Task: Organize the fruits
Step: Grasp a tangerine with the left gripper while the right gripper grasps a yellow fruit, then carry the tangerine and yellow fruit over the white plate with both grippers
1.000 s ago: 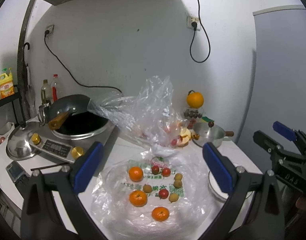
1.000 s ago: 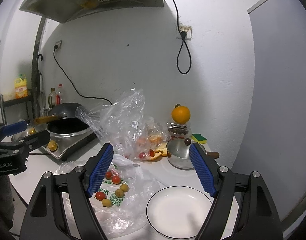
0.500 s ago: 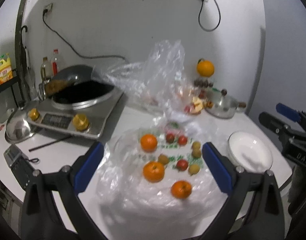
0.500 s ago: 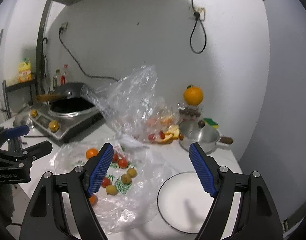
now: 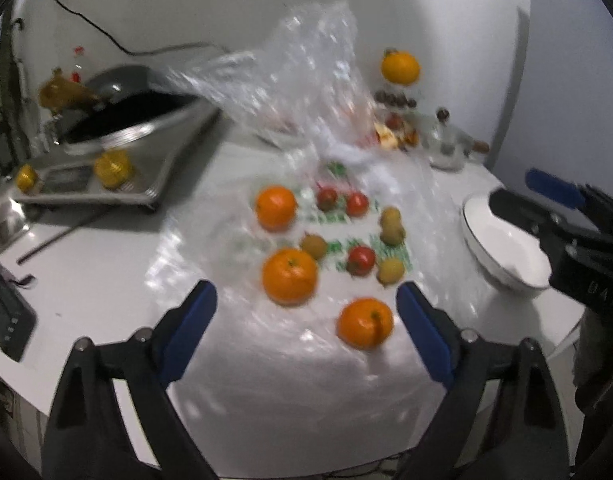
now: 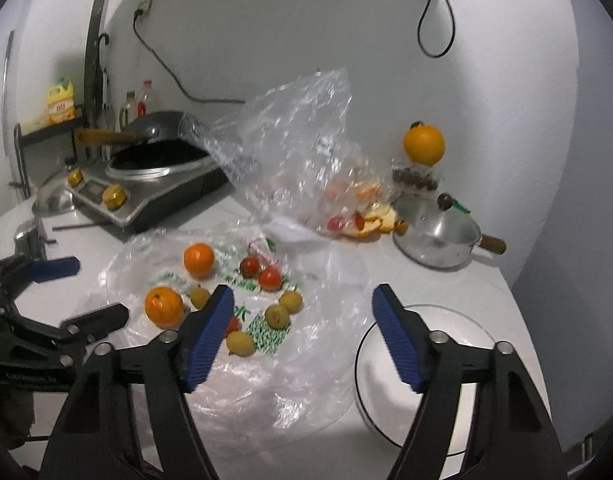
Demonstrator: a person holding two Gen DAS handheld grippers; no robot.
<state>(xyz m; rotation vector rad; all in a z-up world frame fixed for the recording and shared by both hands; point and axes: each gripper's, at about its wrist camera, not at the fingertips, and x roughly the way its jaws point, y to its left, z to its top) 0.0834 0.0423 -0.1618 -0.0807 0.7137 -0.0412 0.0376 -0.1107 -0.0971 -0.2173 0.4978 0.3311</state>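
Observation:
Several fruits lie on a flattened clear plastic bag (image 5: 290,344) on the white counter: three oranges, the nearest (image 5: 365,322), the middle one (image 5: 290,276), red tomatoes (image 5: 361,259) and small yellow-brown fruits (image 5: 390,271). My left gripper (image 5: 306,312) is open and empty, above the two nearer oranges. My right gripper (image 6: 300,322) is open and empty, above the bag's right side, between the fruits (image 6: 276,316) and a white plate (image 6: 418,372). The plate also shows in the left wrist view (image 5: 502,240).
A crumpled clear bag (image 6: 290,152) with peel and fruit stands behind. A steel pot (image 6: 438,236) sits back right, an orange (image 6: 423,145) on a container above it. An induction cooker with a wok (image 6: 154,168) is at the left. A wall is close on the right.
Both grippers have moved forward and down toward the fruits on the bag. The fruits now look larger and closer. Both stay open.

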